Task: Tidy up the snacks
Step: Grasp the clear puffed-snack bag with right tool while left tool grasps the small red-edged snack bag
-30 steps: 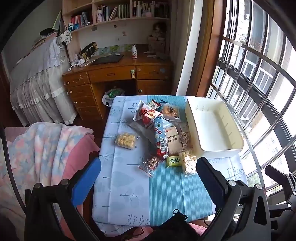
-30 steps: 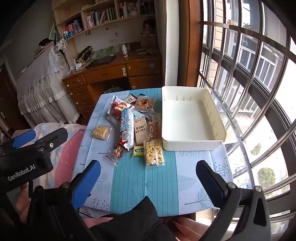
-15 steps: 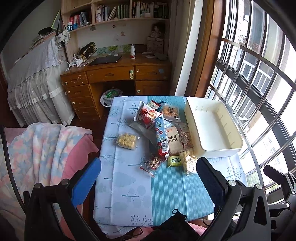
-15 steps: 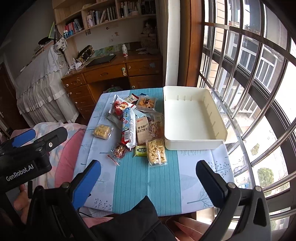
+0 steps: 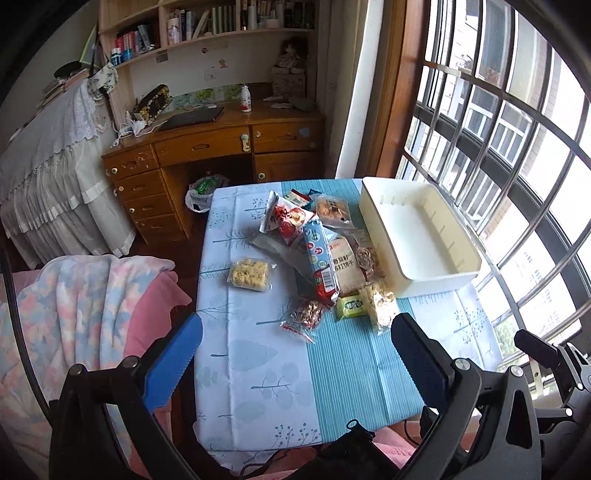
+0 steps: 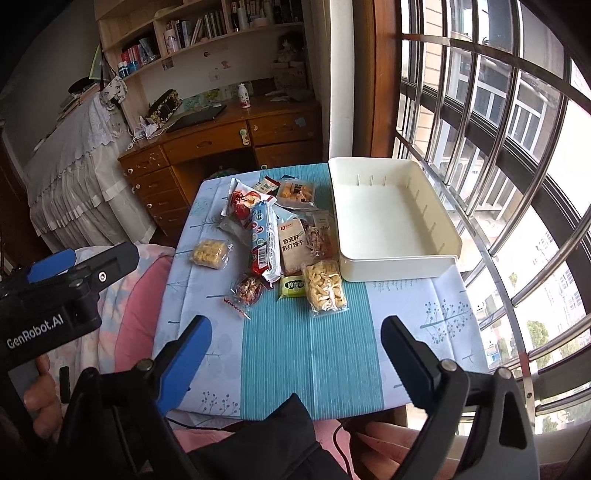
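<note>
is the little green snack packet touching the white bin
Apart. In the right wrist view the green packet lies left of the white bin, with the clear bag of yellow puffs between them.

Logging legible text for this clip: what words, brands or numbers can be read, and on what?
"GenRobot.AI": white letters on the left tool body, right wrist view.
"奇亚籽 苏打饼干": beige cracker packet on the table.
Barcode digits on the long blue packet, the other wrappers and the book spines: too small or blurred.
</note>
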{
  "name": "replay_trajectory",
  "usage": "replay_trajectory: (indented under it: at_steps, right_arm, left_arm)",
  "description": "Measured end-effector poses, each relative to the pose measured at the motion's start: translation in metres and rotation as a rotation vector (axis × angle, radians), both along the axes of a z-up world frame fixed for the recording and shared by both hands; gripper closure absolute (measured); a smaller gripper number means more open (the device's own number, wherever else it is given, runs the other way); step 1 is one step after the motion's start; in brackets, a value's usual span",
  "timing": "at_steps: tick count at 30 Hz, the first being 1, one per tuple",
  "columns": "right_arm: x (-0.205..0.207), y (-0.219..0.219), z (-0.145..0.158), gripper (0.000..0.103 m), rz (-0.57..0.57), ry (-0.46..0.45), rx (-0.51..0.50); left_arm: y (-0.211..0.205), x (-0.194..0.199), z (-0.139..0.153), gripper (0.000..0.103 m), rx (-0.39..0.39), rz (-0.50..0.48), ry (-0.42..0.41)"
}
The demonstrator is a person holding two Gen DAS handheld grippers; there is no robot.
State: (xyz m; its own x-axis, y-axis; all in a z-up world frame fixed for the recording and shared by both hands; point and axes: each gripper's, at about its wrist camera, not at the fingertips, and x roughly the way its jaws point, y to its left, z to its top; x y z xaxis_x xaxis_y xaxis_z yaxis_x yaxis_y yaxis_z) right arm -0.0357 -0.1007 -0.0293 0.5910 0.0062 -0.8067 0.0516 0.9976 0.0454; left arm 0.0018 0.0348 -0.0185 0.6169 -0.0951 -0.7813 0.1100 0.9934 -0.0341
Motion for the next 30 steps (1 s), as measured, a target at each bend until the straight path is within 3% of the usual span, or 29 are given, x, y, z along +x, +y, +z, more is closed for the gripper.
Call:
replay_trajectory:
  at_steps: [10, 17, 21, 30]
  right_arm:
    - [-0.011, 0.004, -0.008, 0.009, -0.079, -0.012, -0.001]
    - [0.007, 0.0, -0.02, 0.01, -0.105, -0.021, -0.046]
    - [0.021, -0.006, -0.03, 0.01, -0.091, -0.027, -0.062]
    - [0.067, -0.021, -0.07, 0.01, -0.007, 0.087, -0.077]
  left_arm:
    - [0.003, 0.02, -0.028, 0.001, -0.009, -0.051, 0.116]
    - [0.005, 0.051, -0.07, 0.001, -0.035, -0.061, 0.272]
    - [-0.006, 0.069, -0.095, 0.001, -0.009, -0.087, 0.331]
    - [-0.026, 0.12, -0.15, 0.001, 0.023, -0.114, 0.509]
